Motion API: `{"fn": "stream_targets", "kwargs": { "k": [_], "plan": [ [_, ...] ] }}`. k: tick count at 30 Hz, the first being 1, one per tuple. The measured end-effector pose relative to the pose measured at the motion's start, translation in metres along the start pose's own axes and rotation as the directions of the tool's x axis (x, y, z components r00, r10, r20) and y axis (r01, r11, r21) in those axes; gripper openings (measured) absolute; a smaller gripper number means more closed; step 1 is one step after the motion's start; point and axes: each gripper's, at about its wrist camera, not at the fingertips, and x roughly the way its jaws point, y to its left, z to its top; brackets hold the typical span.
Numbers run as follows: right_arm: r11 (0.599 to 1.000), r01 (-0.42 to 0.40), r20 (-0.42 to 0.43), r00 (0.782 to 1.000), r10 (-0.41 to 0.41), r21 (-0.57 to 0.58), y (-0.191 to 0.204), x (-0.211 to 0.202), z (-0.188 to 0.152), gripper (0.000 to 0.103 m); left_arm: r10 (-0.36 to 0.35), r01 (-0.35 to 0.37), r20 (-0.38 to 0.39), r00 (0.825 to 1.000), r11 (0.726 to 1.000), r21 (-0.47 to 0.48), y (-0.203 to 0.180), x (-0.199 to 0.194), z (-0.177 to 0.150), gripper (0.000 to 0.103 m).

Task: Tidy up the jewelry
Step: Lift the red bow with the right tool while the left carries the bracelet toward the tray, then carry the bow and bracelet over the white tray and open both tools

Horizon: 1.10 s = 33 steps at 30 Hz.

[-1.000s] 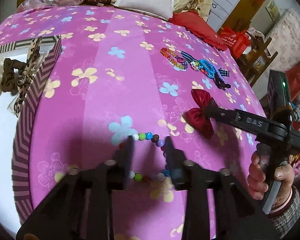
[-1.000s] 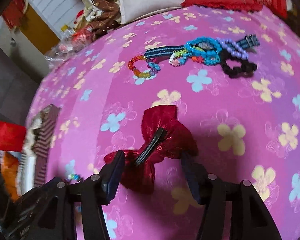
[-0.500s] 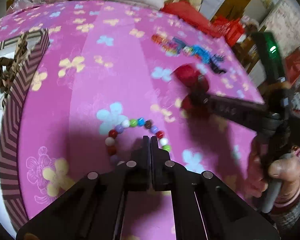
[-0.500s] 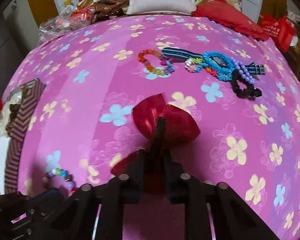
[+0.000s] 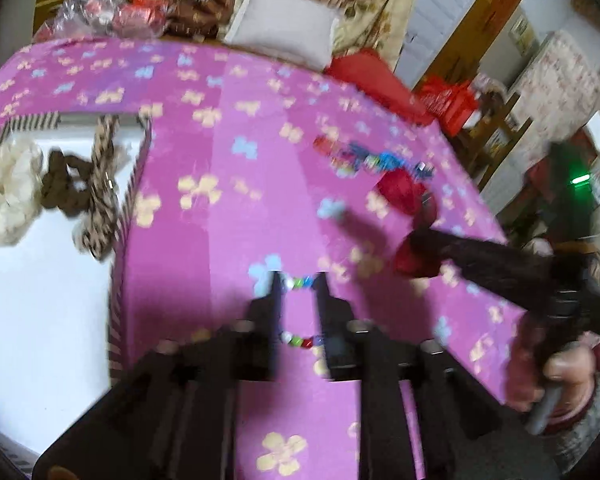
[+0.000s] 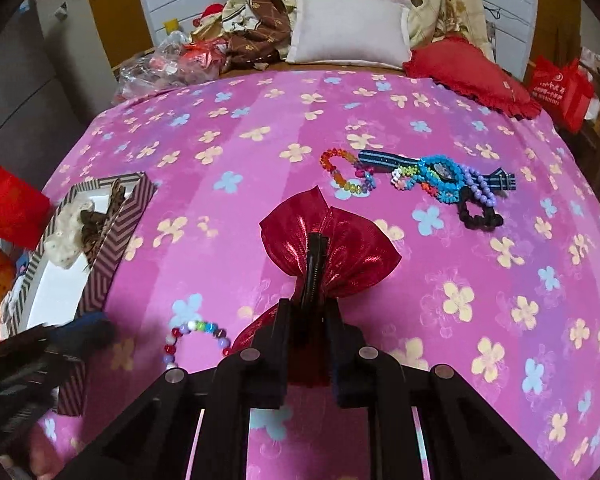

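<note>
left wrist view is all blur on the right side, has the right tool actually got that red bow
Observer: Yes. In the right wrist view the right tool is shut on the black clip that runs across the middle of the red bow.
Operator: ok and whats that colourful smear past it
Observer: A cluster of bead bracelets lying over a striped strap on the pink cover, apart from the bow.
</note>
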Motion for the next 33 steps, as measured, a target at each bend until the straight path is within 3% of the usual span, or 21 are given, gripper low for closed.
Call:
{"fn": "stream_targets", "kwargs": {
  "k": [2,9,15,16,17,22,28,33],
  "plan": [
    [1.0,-0.006,-0.004,1.0,0.006,-0.004,0.001,-0.003,-0.004,0.015,0.017,-0.017,-0.019,1.0,1.0,0.007,-0.002,0.011,-0.005,0.039],
    [0.997,-0.072,-0.001,0.997,0.072,0.021,-0.003,-0.01,-0.015,0.015,0.073,-0.066,-0.087,0.994,0.995,0.08,-0.017,0.047,-0.015,0.043],
    [0.994,-0.106,0.012,0.994,0.106,0.014,-0.004,-0.009,-0.02,0.015,0.075,-0.07,-0.1,0.992,0.996,0.053,-0.01,0.057,-0.016,0.043],
    [0.993,-0.113,0.01,0.994,0.113,0.017,-0.005,-0.008,-0.021,0.015,0.077,-0.072,-0.097,0.992,0.996,0.051,-0.01,0.058,-0.016,0.038],
    [0.993,-0.118,0.007,0.993,0.118,0.019,-0.005,-0.006,-0.022,0.015,0.093,-0.089,-0.093,0.991,0.995,0.051,-0.01,0.059,-0.016,0.01],
    [0.992,-0.122,-0.01,0.992,0.122,0.033,-0.01,0.003,-0.024,0.015,0.083,-0.082,-0.08,0.993,0.997,0.012,-0.011,0.062,-0.017,0.008],
    [0.993,-0.117,0.003,0.993,0.117,0.029,-0.011,-0.008,-0.02,0.015,0.012,-0.011,0.058,0.998,1.0,-0.023,-0.012,0.01,-0.005,0.008],
    [0.989,-0.146,0.017,0.989,0.146,-0.01,0.016,-0.024,-0.011,0.015,-0.007,0.023,0.216,0.976,0.997,-0.071,0.009,-0.059,0.005,0.008]
  ]
}}
